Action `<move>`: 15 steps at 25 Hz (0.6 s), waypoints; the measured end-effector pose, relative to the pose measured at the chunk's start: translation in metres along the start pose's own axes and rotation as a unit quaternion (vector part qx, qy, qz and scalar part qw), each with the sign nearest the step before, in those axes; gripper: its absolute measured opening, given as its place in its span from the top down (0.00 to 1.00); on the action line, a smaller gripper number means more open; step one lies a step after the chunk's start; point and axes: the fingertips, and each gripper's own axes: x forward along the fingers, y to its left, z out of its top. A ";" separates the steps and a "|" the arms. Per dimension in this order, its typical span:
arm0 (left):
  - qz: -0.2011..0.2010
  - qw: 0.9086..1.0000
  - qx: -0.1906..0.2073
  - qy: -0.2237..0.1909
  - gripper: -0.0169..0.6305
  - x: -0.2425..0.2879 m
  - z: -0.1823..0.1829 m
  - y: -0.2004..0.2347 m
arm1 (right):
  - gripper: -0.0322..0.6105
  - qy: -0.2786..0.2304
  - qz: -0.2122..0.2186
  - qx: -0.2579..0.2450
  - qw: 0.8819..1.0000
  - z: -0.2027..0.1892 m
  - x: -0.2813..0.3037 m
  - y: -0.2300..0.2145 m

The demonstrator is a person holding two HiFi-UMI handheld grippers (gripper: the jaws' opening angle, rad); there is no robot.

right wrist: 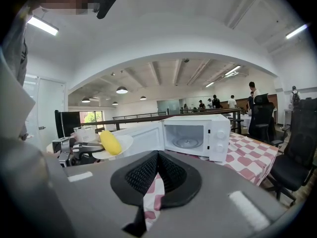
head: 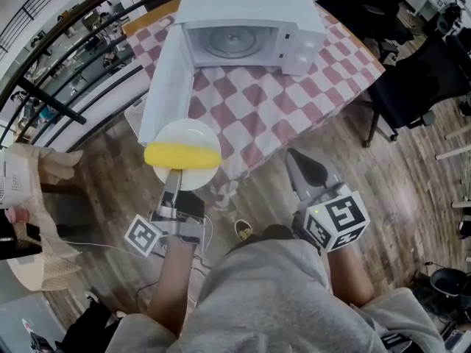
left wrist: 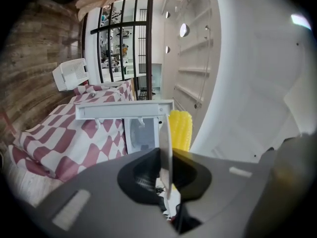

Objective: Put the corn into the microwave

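A yellow corn cob (head: 182, 155) lies on a white plate (head: 188, 133). My left gripper (head: 174, 175) is shut on the plate's near rim and holds it level in front of the table edge. In the left gripper view the plate (left wrist: 165, 148) stands edge-on between the jaws, with the corn (left wrist: 180, 130) beyond it. The white microwave (head: 250, 20) stands on the checked tablecloth (head: 257, 101), its door (head: 168, 87) swung open to the left and its glass turntable (head: 234, 41) bare. My right gripper (head: 305, 169) hangs shut and holds nothing, to the right of the plate.
A black office chair (head: 416, 87) stands right of the table. A railing (head: 66, 72) runs along the left, with a white box (head: 13, 181) and brown paper (head: 44, 219) near it. The person's grey shorts (head: 257, 300) fill the bottom, over wooden floor.
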 end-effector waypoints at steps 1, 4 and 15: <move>0.002 1.000 -0.001 -0.007 0.93 -0.001 0.006 0.001 | 0.95 -0.001 0.002 -0.001 1.000 0.001 0.001 0.001; 0.002 1.000 0.015 -0.018 0.93 -0.004 0.018 0.000 | 0.95 -0.003 0.005 -0.003 1.000 0.004 0.002 0.004; -0.012 0.999 0.019 0.033 0.93 0.023 -0.038 -0.023 | 0.95 -0.006 -0.003 -0.007 1.000 0.013 -0.004 -0.019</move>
